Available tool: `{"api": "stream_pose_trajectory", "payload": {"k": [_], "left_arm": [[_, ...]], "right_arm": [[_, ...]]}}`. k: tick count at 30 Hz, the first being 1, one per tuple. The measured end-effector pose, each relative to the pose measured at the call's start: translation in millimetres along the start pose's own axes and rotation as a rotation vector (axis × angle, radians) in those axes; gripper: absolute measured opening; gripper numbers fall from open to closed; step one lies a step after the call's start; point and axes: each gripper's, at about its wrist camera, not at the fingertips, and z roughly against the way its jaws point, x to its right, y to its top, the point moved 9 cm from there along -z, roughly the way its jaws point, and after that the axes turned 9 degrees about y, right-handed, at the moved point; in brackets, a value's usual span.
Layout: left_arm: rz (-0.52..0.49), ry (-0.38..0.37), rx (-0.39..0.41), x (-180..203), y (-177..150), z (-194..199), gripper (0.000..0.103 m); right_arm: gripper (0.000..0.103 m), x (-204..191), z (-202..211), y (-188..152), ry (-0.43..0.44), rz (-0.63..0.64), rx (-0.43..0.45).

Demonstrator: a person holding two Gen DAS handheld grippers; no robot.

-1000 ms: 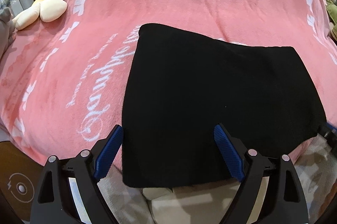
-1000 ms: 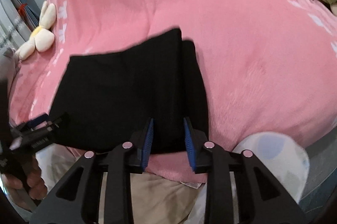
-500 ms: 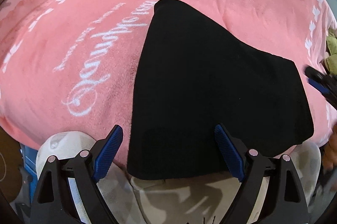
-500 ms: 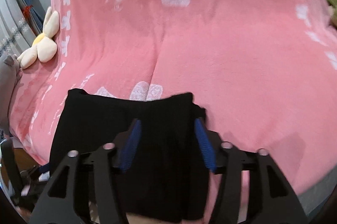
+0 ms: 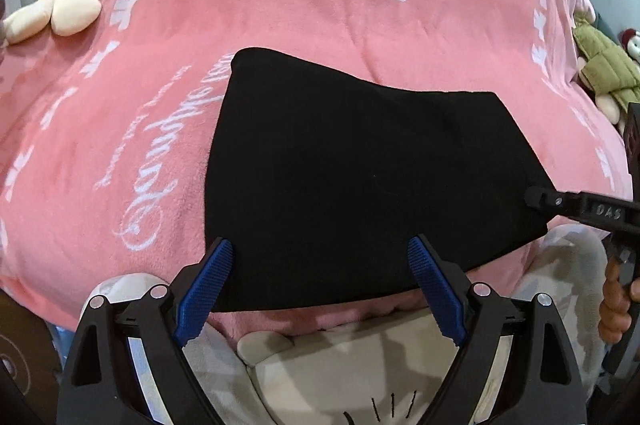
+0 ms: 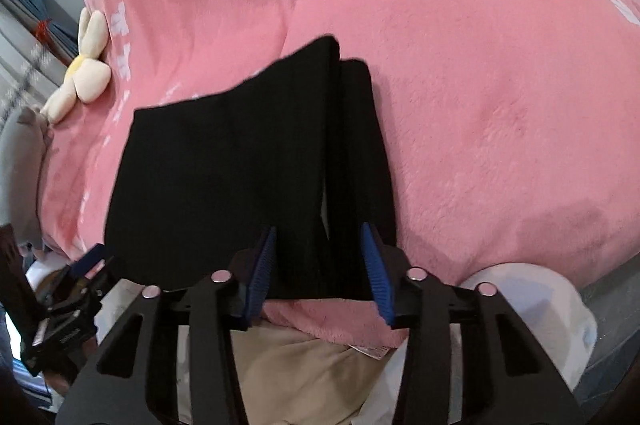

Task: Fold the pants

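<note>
The black pants [image 5: 360, 185] are lying folded into a flat block on the pink blanket [image 5: 280, 17], close to the near edge of the bed. The left gripper [image 5: 318, 285] hangs over the near edge with its jaws spread wide, not touching anything. The right gripper [image 6: 320, 265] sits over the pants' right end, jaws just narrowed and partly apart, nothing pinched. A cream plush toy [image 5: 68, 5] is on the far left.

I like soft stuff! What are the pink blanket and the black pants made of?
The pink blanket looks like plush fleece: fuzzy, matte pile with white printed bows. The folded black pants look like soft, matte knit or fleece; too dark to tell exactly.
</note>
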Motion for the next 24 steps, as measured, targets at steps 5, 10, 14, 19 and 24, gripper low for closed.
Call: {"api": "stream_pose_trajectory", "payload": {"k": [5,10,14,19,24], "left_arm": [[0.094,-0.013,-0.028,-20.8,0.2,6.4,0.087],[0.259,0.062,-0.007,-86.8,-1.6,22.6,0.087],[0.344,0.141,0.012,-136.6,-5.1,42.2,0.087],[0.388,0.212,0.042,-168.5,-9.6,64.5,0.087],[0.371,0.172,0.009,-153.5,-10.3,48.9,0.087]], "right_arm": [[0.015,-39.0,-4.7,18.9,0.024,0.063,0.012],[0.015,-170.3,15.1,53.6,0.338,0.185,0.028],[0.015,-276.9,29.9,66.1,0.582,0.289,0.008],[0.015,-298.9,79.8,70.9,0.636,0.386,0.128],[0.015,-122.9,38.1,52.1,0.081,0.282,0.130]]}}
